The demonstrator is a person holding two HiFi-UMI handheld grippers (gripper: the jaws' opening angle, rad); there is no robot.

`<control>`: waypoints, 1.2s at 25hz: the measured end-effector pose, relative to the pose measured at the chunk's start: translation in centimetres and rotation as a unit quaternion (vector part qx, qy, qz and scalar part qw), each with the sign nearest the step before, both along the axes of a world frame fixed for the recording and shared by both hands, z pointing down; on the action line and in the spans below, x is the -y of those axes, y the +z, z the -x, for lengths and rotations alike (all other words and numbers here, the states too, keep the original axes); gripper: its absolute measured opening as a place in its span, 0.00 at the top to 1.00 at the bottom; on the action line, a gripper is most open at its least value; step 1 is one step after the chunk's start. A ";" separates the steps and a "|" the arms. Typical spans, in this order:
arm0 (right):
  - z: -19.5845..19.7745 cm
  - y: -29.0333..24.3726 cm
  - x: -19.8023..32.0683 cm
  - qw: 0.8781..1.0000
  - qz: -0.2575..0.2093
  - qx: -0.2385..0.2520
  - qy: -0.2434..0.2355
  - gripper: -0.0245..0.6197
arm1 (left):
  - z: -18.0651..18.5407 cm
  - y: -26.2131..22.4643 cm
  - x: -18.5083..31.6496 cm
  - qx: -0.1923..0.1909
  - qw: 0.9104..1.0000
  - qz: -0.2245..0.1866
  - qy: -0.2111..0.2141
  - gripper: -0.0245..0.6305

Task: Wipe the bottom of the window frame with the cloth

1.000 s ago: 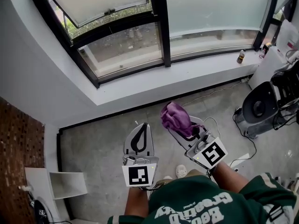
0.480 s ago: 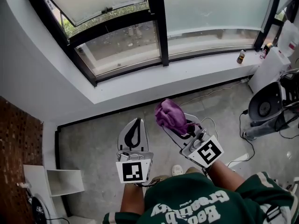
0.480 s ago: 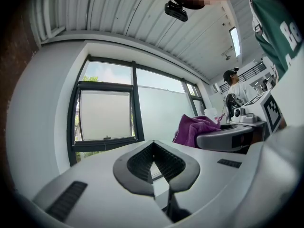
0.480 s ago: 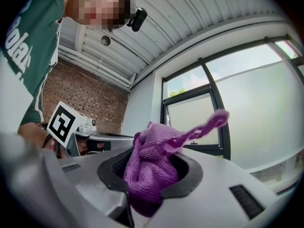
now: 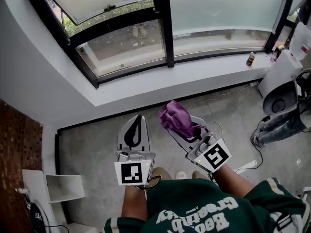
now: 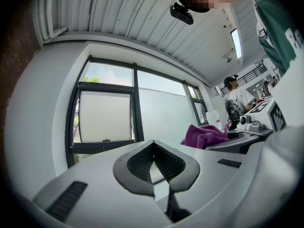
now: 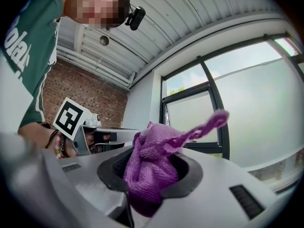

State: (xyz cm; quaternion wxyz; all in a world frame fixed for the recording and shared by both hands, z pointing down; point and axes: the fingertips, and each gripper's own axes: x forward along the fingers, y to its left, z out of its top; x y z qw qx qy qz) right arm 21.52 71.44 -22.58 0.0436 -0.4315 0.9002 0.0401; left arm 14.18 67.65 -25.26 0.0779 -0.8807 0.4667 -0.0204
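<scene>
Two grippers hang over the grey floor [image 5: 92, 144], on the near side of the window. The right gripper [image 5: 181, 130] is clamped on a bunched purple cloth [image 5: 175, 117], which bulges out from between its jaws, with one strand poking past the tips. Just to its left, the left gripper [image 5: 138, 118] is closed with its tips touching and nothing between them. The bottom of the window frame [image 5: 133, 72] runs beyond the white sill [image 5: 160, 85], on the far side, well apart from the cloth.

White lettering on the green shirt [image 5: 204, 212], seemingly illegible.
</scene>
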 end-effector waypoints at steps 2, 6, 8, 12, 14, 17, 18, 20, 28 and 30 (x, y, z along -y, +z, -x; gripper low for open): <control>-0.1 0.3 0.5 1.000 -0.001 0.000 0.003 0.75 | -0.1 0.1 0.5 0.008 1.000 -0.008 -0.003 0.95; -0.3 0.6 1.1 1.000 -0.013 -0.004 -0.004 0.75 | 0.0 -0.2 1.0 0.009 0.999 -0.030 -0.015 0.95; -0.4 1.3 1.2 1.000 -0.016 -0.006 -0.004 0.75 | 0.1 0.4 1.2 0.010 0.999 -0.032 -0.017 0.95; -0.2 2.2 2.4 1.000 -0.027 -0.006 -0.009 0.75 | 0.2 1.4 2.3 0.008 0.999 -0.041 -0.021 0.95; 0.1 2.4 4.6 1.000 -0.023 -0.005 -0.006 0.75 | 0.5 1.3 4.6 0.012 0.999 -0.047 -0.019 0.95; 1.0 2.7 8.8 1.000 -0.015 -0.002 -0.001 0.75 | 1.3 1.3 8.8 0.022 0.998 -0.054 -0.016 0.95; 1.4 2.9 10.1 1.000 -0.016 -0.004 -0.001 0.75 | 1.7 1.5 10.2 0.024 0.998 -0.053 -0.017 0.95; 2.4 3.1 12.9 1.000 -0.019 -0.006 -0.002 0.75 | 2.7 1.6 13.2 0.020 0.998 -0.052 -0.019 0.95; 6.5 3.5 28.8 1.000 -0.006 -0.023 0.017 0.75 | 5.7 0.8 29.5 0.024 0.998 -0.062 0.019 0.95; 7.4 3.1 32.9 0.999 -0.002 -0.023 0.022 0.75 | 6.2 0.5 33.8 0.029 0.997 -0.062 0.026 0.95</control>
